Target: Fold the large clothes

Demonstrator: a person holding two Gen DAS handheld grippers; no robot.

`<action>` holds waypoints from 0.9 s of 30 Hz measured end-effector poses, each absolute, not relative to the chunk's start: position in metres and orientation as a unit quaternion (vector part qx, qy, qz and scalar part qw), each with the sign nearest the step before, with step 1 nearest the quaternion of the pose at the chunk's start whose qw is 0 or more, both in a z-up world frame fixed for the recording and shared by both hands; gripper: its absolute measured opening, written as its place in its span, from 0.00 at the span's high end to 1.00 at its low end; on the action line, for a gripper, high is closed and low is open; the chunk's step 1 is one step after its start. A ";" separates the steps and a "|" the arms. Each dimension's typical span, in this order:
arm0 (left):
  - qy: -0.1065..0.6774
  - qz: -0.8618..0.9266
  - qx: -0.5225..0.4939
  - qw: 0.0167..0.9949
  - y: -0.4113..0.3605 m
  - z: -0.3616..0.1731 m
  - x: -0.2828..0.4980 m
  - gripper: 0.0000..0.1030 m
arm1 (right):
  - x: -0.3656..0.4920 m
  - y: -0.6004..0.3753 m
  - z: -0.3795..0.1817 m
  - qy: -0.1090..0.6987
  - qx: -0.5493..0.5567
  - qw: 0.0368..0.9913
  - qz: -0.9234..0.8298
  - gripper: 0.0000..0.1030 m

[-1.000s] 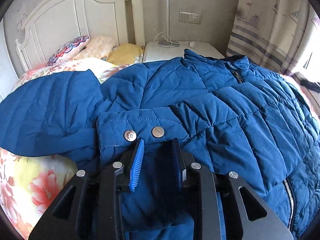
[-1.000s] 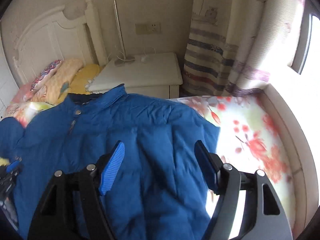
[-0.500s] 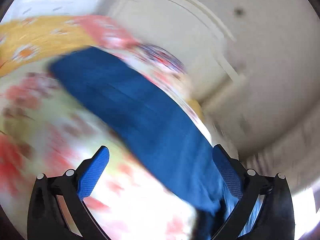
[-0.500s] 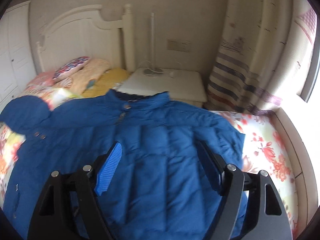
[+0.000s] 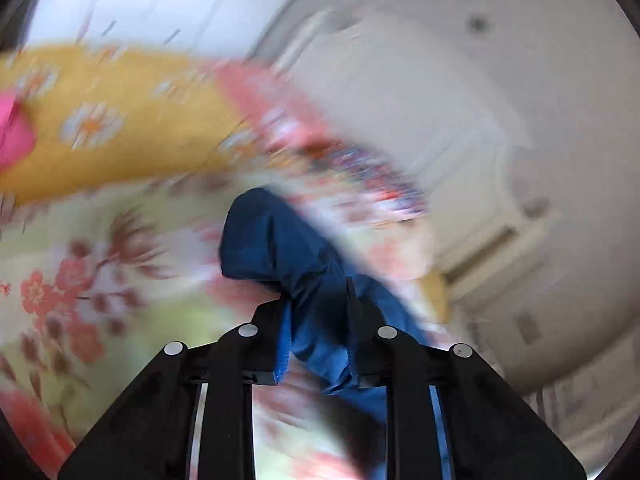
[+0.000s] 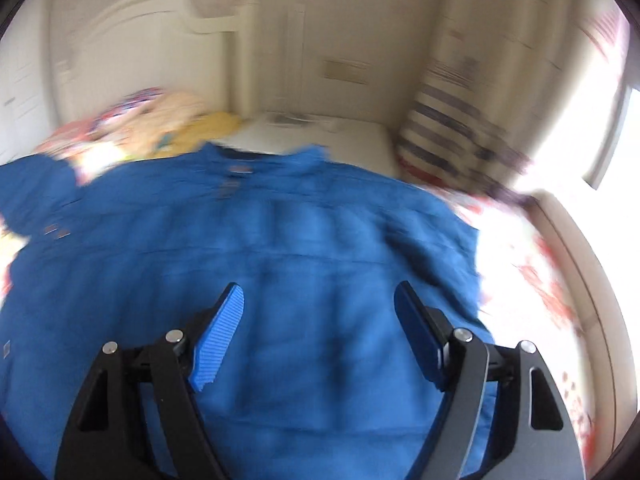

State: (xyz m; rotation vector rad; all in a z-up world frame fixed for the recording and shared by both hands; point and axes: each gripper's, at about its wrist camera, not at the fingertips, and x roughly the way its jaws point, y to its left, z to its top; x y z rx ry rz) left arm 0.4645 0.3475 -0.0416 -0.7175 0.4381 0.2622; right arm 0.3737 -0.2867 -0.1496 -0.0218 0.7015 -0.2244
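Folding has barely begun: the left gripper (image 5: 316, 320) clamps the blue quilted jacket's sleeve (image 5: 272, 248). The right gripper's (image 6: 320, 332) fingers stand apart above the unfolded jacket body (image 6: 280, 240).

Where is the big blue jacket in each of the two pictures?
Left wrist view: only a bunched end of the blue jacket shows, low in the middle, pinched in the left gripper.
Right wrist view: the jacket fills the lower half, under the open right gripper.
Shared landmark: the flowered bedsheet.
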 end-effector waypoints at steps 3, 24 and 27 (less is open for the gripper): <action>0.179 0.031 -0.306 0.934 0.271 0.009 0.454 0.83 | 0.388 -0.313 -0.180 0.416 0.021 0.904 -0.098 0.25; 0.380 -0.320 0.019 0.867 -0.188 -0.125 0.382 0.82 | 0.232 -0.406 -0.108 0.269 0.123 0.942 -0.158 0.25; 0.330 -0.306 -0.024 0.893 -0.131 -0.090 0.368 0.66 | 0.239 -0.401 -0.114 0.276 0.141 0.942 -0.130 0.25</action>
